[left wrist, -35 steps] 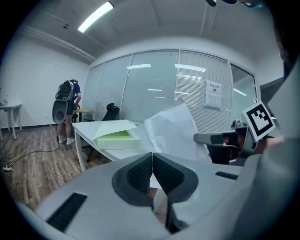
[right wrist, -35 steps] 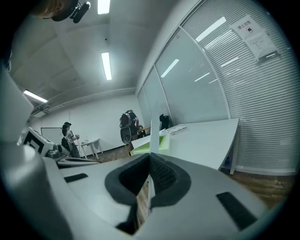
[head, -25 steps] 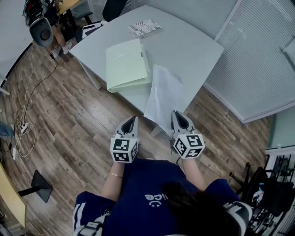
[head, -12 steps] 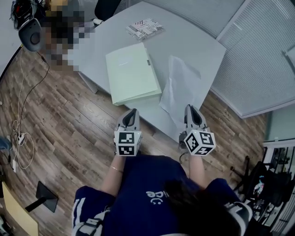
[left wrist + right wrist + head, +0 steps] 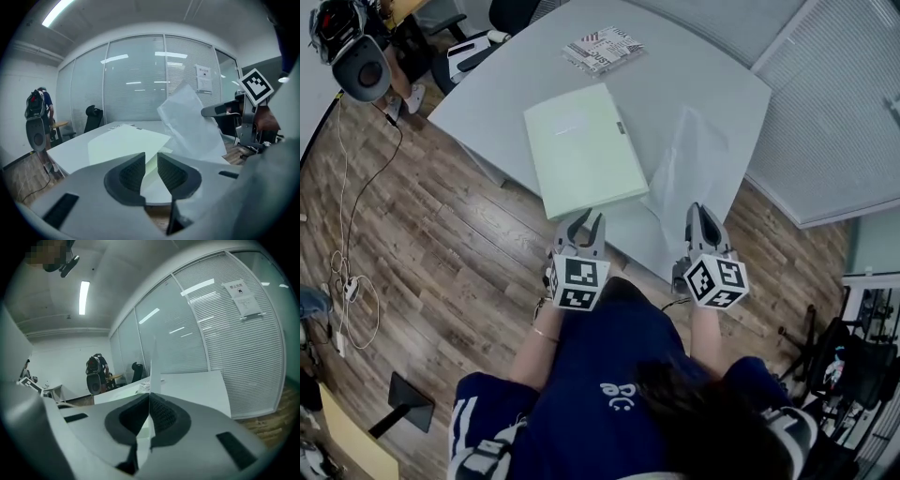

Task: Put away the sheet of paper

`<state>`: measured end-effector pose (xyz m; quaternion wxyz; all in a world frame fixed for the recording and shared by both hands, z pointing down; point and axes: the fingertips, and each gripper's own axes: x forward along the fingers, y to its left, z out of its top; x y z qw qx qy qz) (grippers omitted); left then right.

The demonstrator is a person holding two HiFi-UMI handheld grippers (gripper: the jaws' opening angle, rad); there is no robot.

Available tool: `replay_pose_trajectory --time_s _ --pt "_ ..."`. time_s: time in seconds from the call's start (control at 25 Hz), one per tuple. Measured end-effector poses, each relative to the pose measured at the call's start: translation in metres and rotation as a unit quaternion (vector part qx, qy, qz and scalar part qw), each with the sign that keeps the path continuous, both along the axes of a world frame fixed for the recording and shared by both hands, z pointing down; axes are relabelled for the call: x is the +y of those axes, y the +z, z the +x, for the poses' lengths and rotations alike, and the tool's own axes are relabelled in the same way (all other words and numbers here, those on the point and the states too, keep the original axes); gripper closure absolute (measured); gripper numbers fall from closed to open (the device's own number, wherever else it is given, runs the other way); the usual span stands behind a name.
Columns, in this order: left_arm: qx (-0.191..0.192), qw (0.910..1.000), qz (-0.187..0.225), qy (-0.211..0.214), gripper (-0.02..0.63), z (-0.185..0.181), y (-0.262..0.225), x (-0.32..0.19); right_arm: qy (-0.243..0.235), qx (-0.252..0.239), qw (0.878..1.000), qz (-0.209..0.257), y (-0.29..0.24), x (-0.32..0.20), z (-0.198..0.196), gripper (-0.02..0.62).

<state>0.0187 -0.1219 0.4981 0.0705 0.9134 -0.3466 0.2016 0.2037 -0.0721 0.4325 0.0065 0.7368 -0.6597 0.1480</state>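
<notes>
A white sheet of paper [image 5: 692,169] stands tilted up over the table's near right part, its near edge pinched in my right gripper [image 5: 702,212], which is shut on it. In the right gripper view the sheet of paper [image 5: 154,371] shows edge-on, rising from between the pads. A pale green folder [image 5: 583,150] lies closed on the grey table [image 5: 497,89]. My left gripper [image 5: 586,223] hovers at the table's near edge, just short of the folder. Its jaws are opening with nothing between them. The left gripper view shows the folder [image 5: 123,143] ahead and the sheet [image 5: 190,123] to the right.
A printed booklet [image 5: 602,48] lies at the table's far side. An office chair [image 5: 478,42] and a person with a backpack [image 5: 352,47] are at the far left. Cables [image 5: 342,281] trail on the wooden floor. Glass walls with blinds [image 5: 834,112] run along the right.
Both grippers have come closer to the table. The sheet has swung right and up onto the tabletop. The left gripper's jaws, shut before, now stand apart.
</notes>
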Motion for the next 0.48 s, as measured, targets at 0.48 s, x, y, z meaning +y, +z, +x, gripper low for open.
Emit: replay_pose_trajectory --time_s 0.48 --pt "-0.092 0.9956 -0.019 -0.008 0.446 0.044 0.012 -0.021 -0.022 -0.011 1.000 0.001 -0.012 -0.026 0.029 0.586"
